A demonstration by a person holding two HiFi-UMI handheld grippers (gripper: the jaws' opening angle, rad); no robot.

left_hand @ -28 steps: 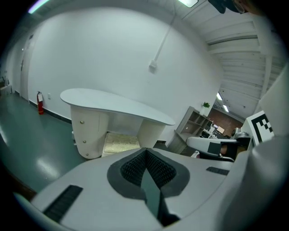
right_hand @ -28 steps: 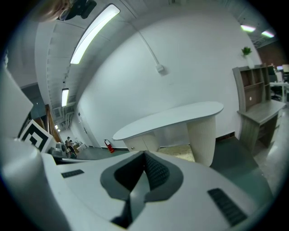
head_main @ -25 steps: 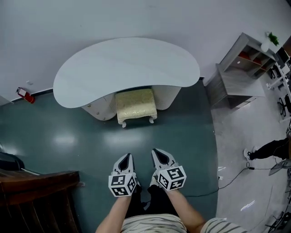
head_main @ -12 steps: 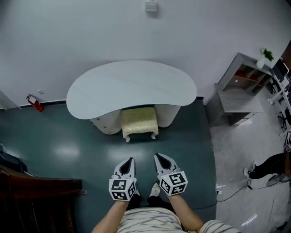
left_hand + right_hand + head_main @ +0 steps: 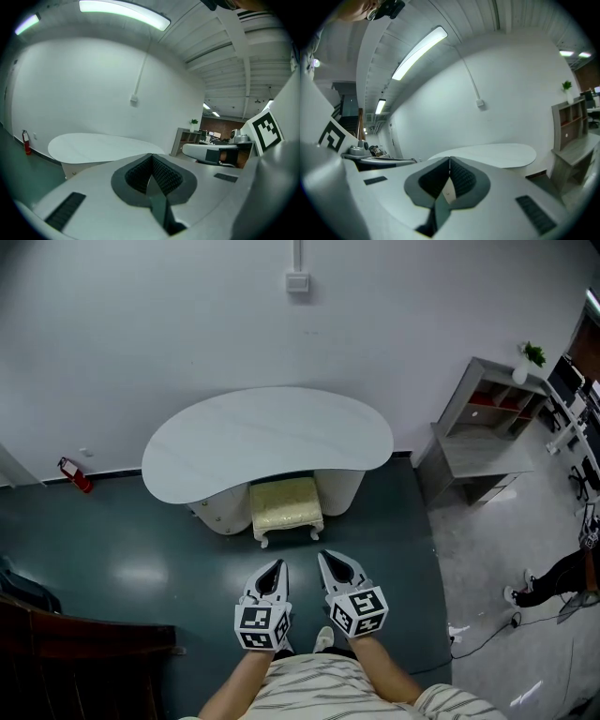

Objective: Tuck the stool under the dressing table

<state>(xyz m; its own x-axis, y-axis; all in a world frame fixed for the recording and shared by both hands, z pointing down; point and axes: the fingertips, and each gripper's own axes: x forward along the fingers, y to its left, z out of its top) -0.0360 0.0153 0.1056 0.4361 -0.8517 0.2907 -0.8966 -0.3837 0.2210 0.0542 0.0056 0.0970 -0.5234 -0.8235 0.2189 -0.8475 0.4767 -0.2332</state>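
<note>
The white kidney-shaped dressing table [image 5: 267, 439] stands against the wall. The cream-cushioned stool [image 5: 286, 506] sits in its knee gap, back half under the top and front legs showing. Both grippers hang side by side in front of the person, well short of the stool. My left gripper [image 5: 274, 569] is shut with nothing in it, and so is my right gripper [image 5: 330, 562]. In the left gripper view the shut jaws of the left gripper [image 5: 151, 155] point at the table [image 5: 96, 146]. The right gripper [image 5: 450, 160] likewise faces the table [image 5: 494, 154].
A grey shelf unit [image 5: 486, 423] with a small plant stands at the right. A red fire extinguisher [image 5: 75, 474] leans at the left wall. Dark wooden furniture [image 5: 84, 652] fills the lower left. A person [image 5: 553, 579] and cables lie at the right edge.
Both grippers have risen together, still shut and side by side. The view has pulled back, so the table and stool look smaller and farther. The stool has not moved.
</note>
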